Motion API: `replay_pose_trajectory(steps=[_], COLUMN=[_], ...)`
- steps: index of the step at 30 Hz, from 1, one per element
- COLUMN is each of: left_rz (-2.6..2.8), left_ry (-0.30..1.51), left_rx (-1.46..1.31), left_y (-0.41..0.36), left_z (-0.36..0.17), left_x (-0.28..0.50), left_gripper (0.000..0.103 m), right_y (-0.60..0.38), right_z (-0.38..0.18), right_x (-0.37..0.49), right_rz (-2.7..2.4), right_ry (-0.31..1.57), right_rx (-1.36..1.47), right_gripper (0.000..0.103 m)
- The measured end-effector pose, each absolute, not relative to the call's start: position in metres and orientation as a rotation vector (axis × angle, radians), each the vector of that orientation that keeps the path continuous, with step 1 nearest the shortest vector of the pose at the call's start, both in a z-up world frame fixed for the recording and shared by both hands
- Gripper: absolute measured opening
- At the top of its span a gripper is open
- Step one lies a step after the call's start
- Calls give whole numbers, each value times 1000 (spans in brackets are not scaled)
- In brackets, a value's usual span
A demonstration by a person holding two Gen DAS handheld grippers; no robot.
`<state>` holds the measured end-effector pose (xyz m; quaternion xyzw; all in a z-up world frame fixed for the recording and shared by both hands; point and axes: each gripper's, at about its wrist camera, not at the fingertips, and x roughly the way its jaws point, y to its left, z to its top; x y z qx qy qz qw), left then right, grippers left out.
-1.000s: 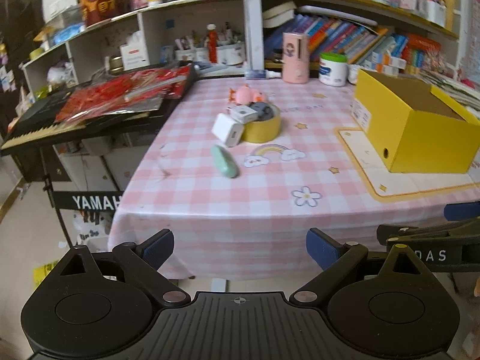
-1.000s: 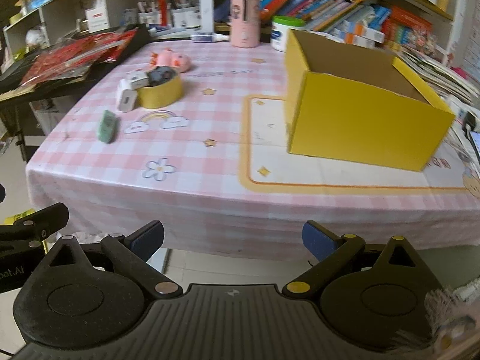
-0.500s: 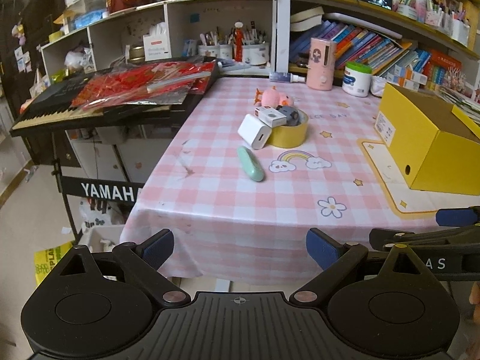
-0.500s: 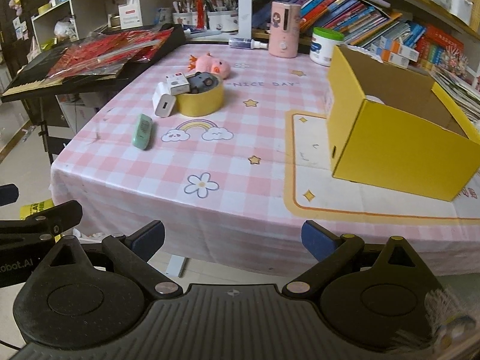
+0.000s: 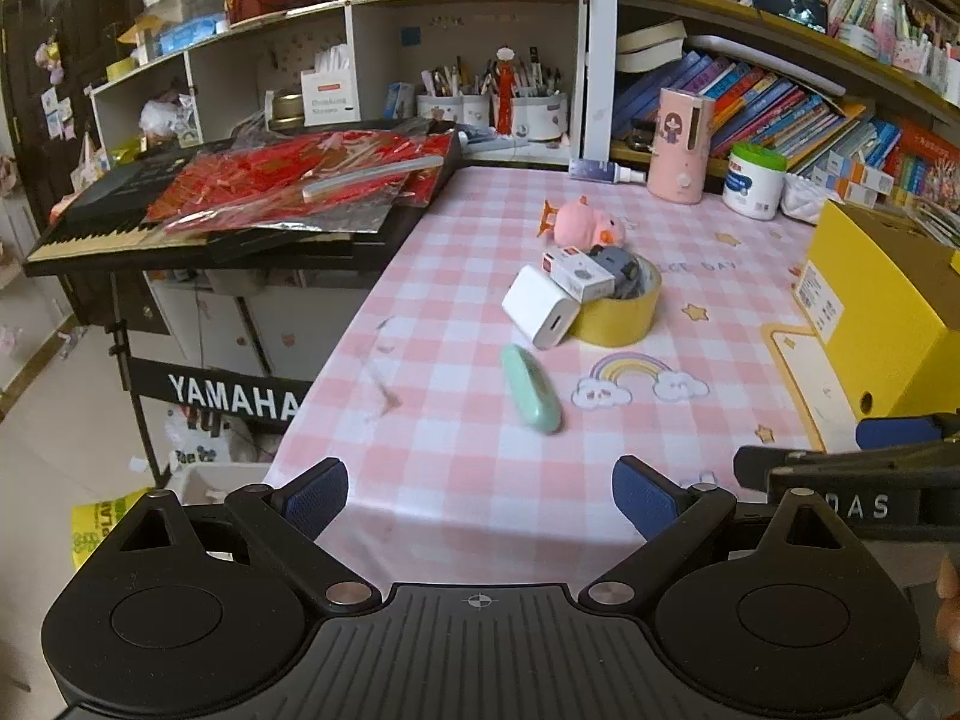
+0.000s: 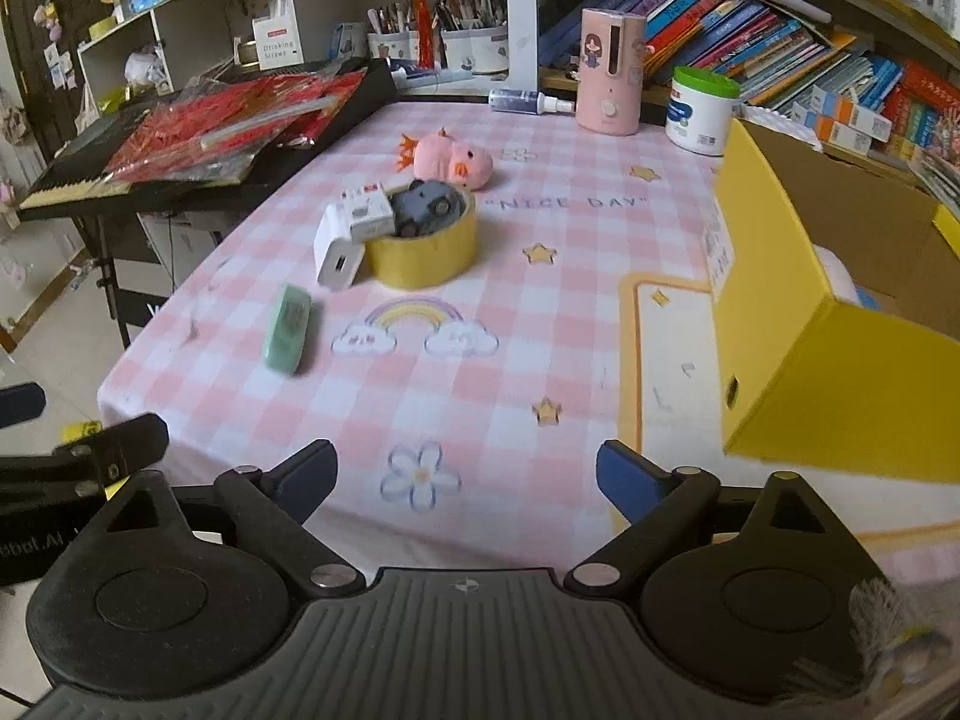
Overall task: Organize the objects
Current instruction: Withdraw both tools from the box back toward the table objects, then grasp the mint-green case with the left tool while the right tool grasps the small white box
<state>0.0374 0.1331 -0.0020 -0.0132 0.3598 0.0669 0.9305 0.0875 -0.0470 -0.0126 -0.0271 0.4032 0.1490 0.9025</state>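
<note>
**Both hand-held grippers empty over the counter's near edge**

My left hand-held gripper (image 5: pixel 480 483) has its jaws spread wide, nothing between the blue pads. My right hand-held gripper (image 6: pixel 465 471) also has nothing between its pads; its jaws are closing a little but are far apart.

The counter (image 6: pixel 540 360) carries a pink checked cloth. Seen from the right wrist view:
- Yellow tape roll (image 6: pixel 423 249) at about 11 o'clock from my right gripper, lying flat.
- Grey toy car (image 6: pixel 426 207) sits in the roll's hole, tilted.
- Small white box (image 6: pixel 366 210) rests on the roll's rim at its 9 o'clock side, partly on the white charger (image 6: pixel 336 255), which leans against the roll.
- Green case (image 6: pixel 288 330) lies flat at 7 o'clock of the roll, near it but apart. Could be a remote; the print on top is too blurred to tell.
- Pink plush duck (image 6: pixel 453 159) lies on its side at 12 o'clock of the roll, just beyond it.
- Yellow box (image 6: pixel 828 348) stands open-topped at 3 o'clock, well apart from the cluster, on a yellow-bordered mat (image 6: pixel 666 372). Something white shows inside it.

Pink dispenser (image 6: pixel 609 72) and white tub (image 6: pixel 702 111) stand at the far edge.
</note>
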Motion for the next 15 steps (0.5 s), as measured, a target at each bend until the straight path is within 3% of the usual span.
replay_pose_trajectory(steps=[15], left_rz=[182], left_ry=[761], left_rx=[-56], left_y=[136], left_z=[-3], left_x=[95], left_gripper=[96], right_y=[-43], right_z=[-7], right_x=[163], right_rz=[347], right_ry=[812], right_rx=[-45], right_gripper=[88])
